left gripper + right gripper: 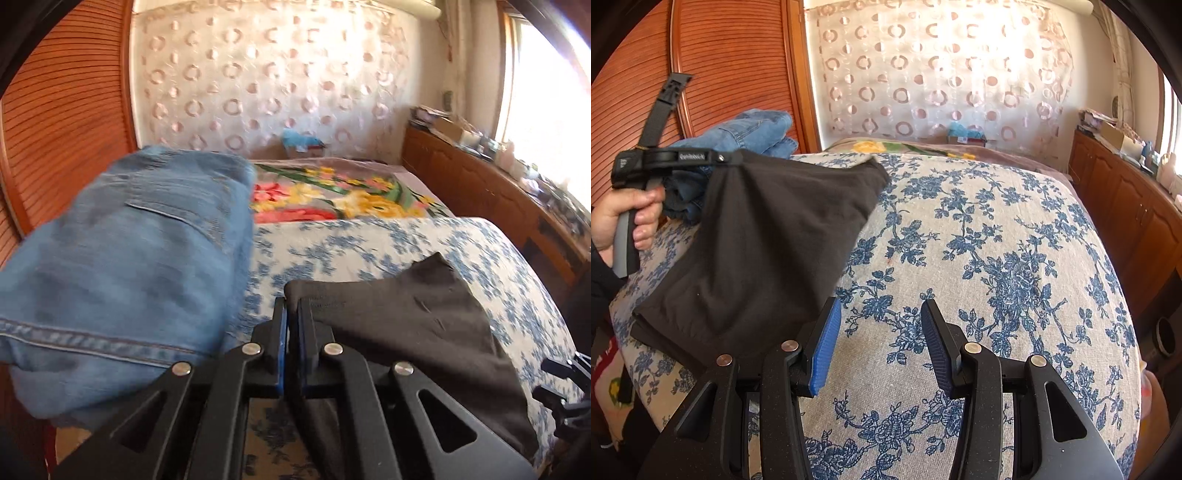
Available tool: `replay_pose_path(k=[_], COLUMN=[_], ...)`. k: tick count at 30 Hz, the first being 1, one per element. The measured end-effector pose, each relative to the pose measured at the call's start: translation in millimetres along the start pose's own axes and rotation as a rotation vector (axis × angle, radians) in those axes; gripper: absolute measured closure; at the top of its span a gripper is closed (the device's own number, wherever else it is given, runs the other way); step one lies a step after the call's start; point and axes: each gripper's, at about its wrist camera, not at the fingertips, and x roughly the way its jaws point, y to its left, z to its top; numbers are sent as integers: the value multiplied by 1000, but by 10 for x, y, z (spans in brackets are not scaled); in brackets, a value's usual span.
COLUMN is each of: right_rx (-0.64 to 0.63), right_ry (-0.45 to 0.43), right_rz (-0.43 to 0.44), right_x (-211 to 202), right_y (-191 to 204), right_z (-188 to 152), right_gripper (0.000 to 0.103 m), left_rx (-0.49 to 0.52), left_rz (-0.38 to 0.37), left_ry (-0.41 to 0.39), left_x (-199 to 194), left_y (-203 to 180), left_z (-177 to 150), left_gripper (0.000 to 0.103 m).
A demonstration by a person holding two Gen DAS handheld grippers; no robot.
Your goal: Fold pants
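While its blue pads press together on a fold of the black pants (pixel 406 314), the left gripper (pixel 292 332) has folded jeans (pixel 129 266) just to its left, over the floral bedspread (pixel 369 240).

From the right wrist, the right gripper (pixel 881 343) stands spread above the bedspread (pixel 997 258), the pants (pixel 768 251) hanging to its left from the left gripper (pixel 727 160).

Left gripper (pixel 291 325) clamped; right gripper (pixel 881 343) agape
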Motion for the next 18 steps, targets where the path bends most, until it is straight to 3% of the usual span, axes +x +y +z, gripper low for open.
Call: replay_pose_path(k=[3,7,10,16,18], right_rx=[0,-1,-1,0,0], right_ry=[1,4,5,7,9], right_rz=[0,2,2,2,2], right_x=[0,5,6,13,19], right_y=[-1,4,4,13,14], right_z=[1,-4,-3,-1,-8], right_gripper=[58,58,58,58,58], left_rx=[-19,18,42,123,132], left_rz=[-34,-32,-55,-87,-115], left_ry=[79,104,100,51,41], left_x=[121,145,94,-166,-246], left_y=[82,28,-31,-242,-312], left_z=[-24,-114,-178,-304,-339], left_gripper=[90,79,65,58,51])
